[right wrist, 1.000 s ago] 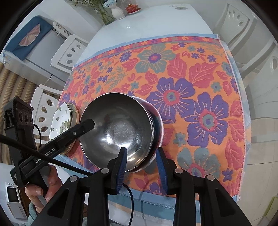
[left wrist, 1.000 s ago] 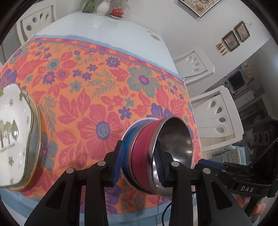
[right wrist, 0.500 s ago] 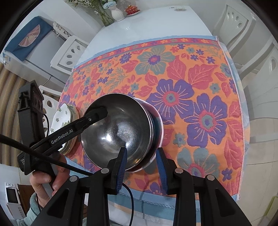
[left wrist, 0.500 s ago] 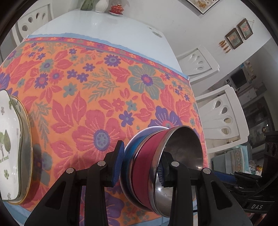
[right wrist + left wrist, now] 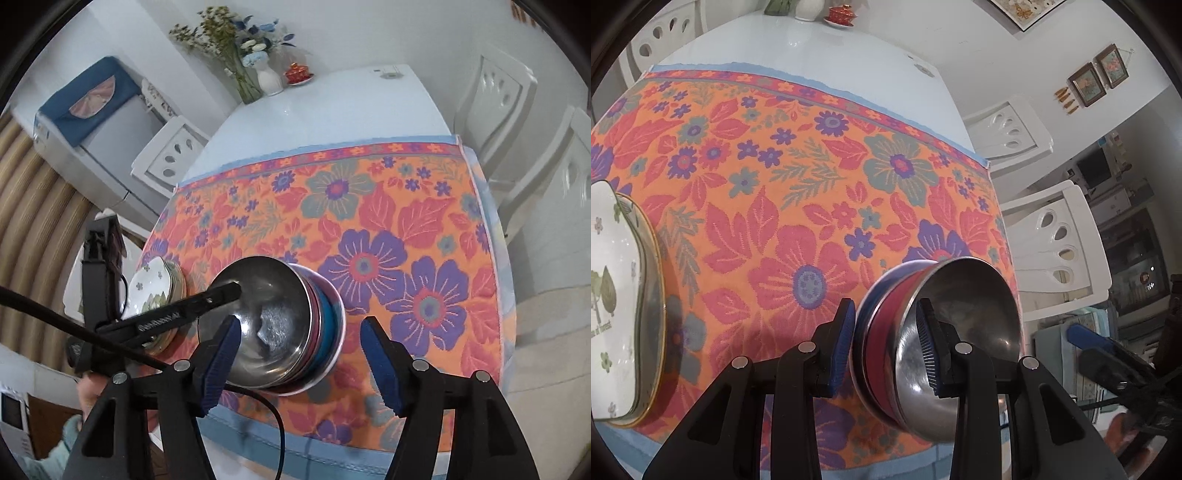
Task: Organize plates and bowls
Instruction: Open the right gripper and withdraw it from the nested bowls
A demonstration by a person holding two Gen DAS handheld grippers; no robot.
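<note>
On the cloth [image 5: 406,206], three nested bowls [image 5: 280,321]

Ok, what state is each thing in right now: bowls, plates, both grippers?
Bowls: nested in one stack on the cloth, steel one on top.
Plates: stacked at the cloth's edge, apart from the bowls.
Left gripper: shut on the bowls' rim.
Right gripper: open, not gripping.

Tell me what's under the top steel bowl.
The steel bowl nests in a red bowl, then a blue bowl. Only their outer bands show; their insides are covered.
</note>
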